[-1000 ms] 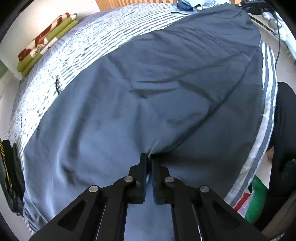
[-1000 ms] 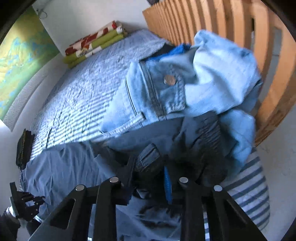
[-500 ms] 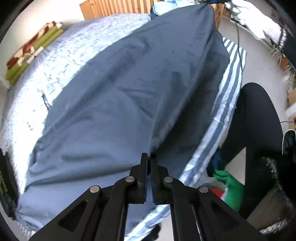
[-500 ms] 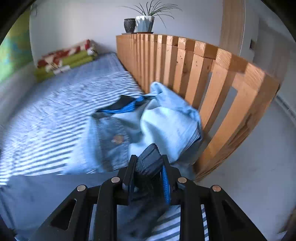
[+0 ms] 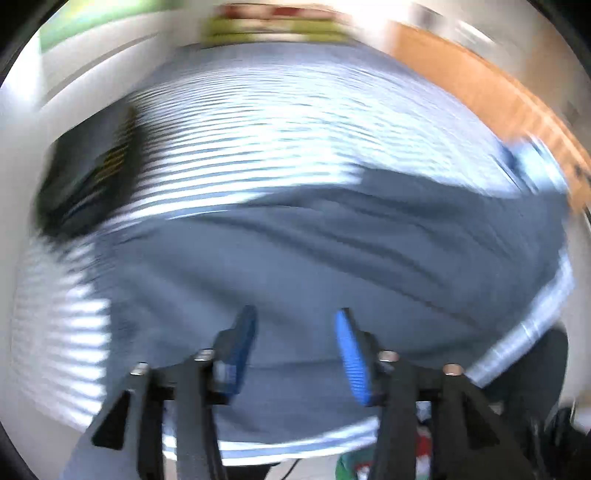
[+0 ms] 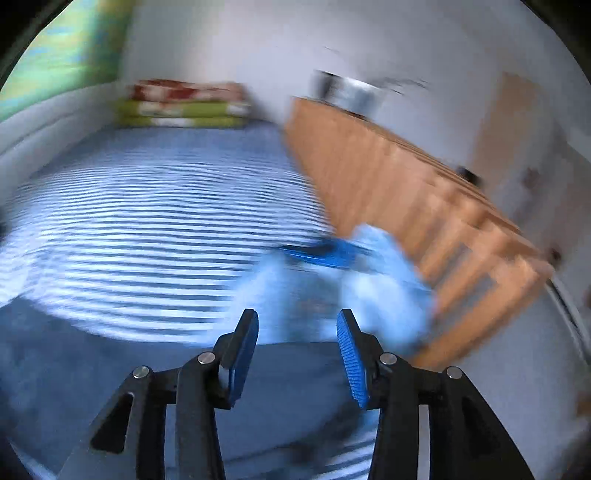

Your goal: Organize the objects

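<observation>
In the left wrist view, heavily blurred, the left gripper (image 5: 295,332) sits at the bottom centre of the frame with its two blue-padded fingers spread wide and nothing between them. Directly beyond the fingertips a dark grey-blue garment (image 5: 332,258) lies spread flat across the lower half of the frame, its creases running from left to right, on top of a bed with a blue-and-white striped cover (image 5: 277,140) that fills the middle and upper part. A dark object with yellow marks (image 5: 92,170) lies at the left edge of the bed, a folded green and red blanket (image 5: 273,22) sits at the top centre, and a wooden slatted rail (image 5: 498,99) runs down the upper right, with a light blue denim piece (image 5: 535,166) just beside it at the right edge. In the right wrist view, also blurred, the right gripper (image 6: 297,328) stands at the bottom centre, fingers held apart and empty. The grey-blue garment (image 6: 110,369) covers the lower left and runs under the fingers; the light blue denim clothing (image 6: 369,280) is bunched just above the fingertips at centre right, against the wooden rail (image 6: 406,192). The striped cover (image 6: 147,221) fills the left middle, and the folded blanket (image 6: 184,105) rests at the upper left.
</observation>
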A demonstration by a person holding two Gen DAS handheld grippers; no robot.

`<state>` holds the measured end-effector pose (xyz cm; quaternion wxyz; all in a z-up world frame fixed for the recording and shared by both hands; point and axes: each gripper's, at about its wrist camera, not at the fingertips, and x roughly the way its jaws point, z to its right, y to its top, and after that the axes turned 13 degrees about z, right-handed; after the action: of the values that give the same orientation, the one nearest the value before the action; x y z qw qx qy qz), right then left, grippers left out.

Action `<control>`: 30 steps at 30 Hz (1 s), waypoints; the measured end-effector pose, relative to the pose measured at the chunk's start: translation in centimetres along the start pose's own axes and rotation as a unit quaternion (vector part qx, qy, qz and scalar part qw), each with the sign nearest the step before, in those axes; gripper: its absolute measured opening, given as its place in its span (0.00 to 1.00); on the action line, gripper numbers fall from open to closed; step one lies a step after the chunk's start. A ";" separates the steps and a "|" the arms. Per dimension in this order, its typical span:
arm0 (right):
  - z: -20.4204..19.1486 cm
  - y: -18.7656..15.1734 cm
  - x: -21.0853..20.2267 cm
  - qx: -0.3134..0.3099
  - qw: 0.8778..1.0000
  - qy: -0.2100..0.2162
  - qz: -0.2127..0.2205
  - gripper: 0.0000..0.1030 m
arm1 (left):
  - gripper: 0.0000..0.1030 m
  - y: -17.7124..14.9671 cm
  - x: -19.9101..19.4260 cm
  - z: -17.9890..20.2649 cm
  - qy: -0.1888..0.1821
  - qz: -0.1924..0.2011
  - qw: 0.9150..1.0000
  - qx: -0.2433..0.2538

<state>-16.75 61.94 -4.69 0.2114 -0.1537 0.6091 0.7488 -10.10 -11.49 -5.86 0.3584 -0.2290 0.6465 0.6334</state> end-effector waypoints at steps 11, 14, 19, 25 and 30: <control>-26.0 -7.1 -7.2 -0.170 0.926 0.333 -0.056 0.41 | 0.73 0.7 1.6 -17.3 0.056 0.003 0.986 -0.160; -30.8 -9.8 -8.5 -0.217 0.903 0.364 -0.069 0.42 | 0.73 0.7 4.0 -15.8 0.040 -0.011 0.989 -0.144; -35.8 -12.1 -8.1 -0.256 0.879 0.392 -0.095 0.45 | 0.73 0.0 6.2 -15.0 0.027 -0.015 0.991 -0.128; -38.9 -13.4 -5.7 -0.285 0.874 0.375 -0.118 0.46 | 0.53 0.0 7.4 -14.2 0.031 -0.014 0.995 -0.092; -39.1 -13.4 -4.9 -0.279 0.874 0.377 -0.130 0.43 | 0.49 1.0 6.4 -13.1 0.034 -0.003 0.998 -0.051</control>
<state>-6.89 25.33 -21.91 0.0101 -0.5547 0.3825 0.7388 -17.25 -23.26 -10.80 0.3261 -0.2699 0.6245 0.6564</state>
